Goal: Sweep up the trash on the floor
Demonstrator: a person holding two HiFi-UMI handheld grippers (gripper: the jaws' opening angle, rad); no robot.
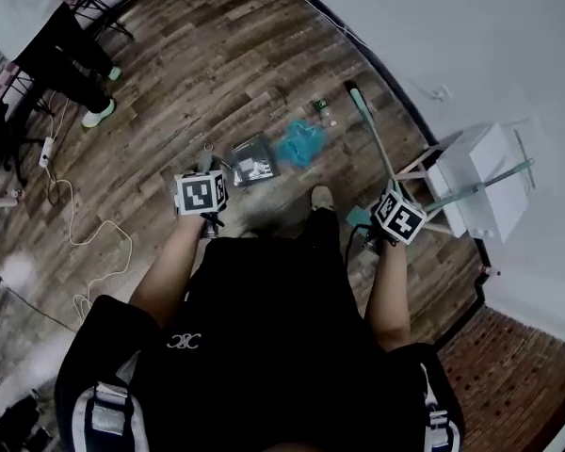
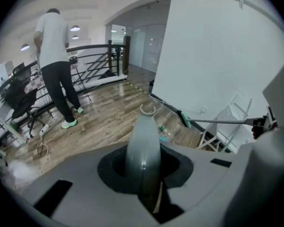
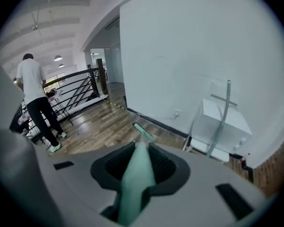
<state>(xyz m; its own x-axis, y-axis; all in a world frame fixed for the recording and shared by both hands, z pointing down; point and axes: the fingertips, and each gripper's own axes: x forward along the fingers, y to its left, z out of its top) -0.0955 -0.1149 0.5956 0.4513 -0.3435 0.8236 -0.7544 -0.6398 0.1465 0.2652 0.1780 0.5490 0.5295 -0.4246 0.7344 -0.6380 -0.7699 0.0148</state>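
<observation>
Own black shirt (image 1: 264,347) nearest; both grippers loaded, trash on the wood floor (image 1: 198,55) ahead.

Left gripper (image 2: 143,174): jaws closed round the grey handle (image 2: 143,141) of the dustpan (image 1: 253,158), which sits on the floor just beyond it. Right gripper (image 3: 135,183): jaws clamped on the mint broom handle (image 3: 135,174), which runs far to the broom head (image 1: 355,94) near the white wall (image 1: 471,45). Teal crumpled trash (image 1: 302,142) lies just right of the dustpan. A small bottle (image 1: 321,110) lies beyond it, near the broom head. Second person (image 2: 54,56) stands far left. White cable (image 1: 85,243) trails near left.
</observation>
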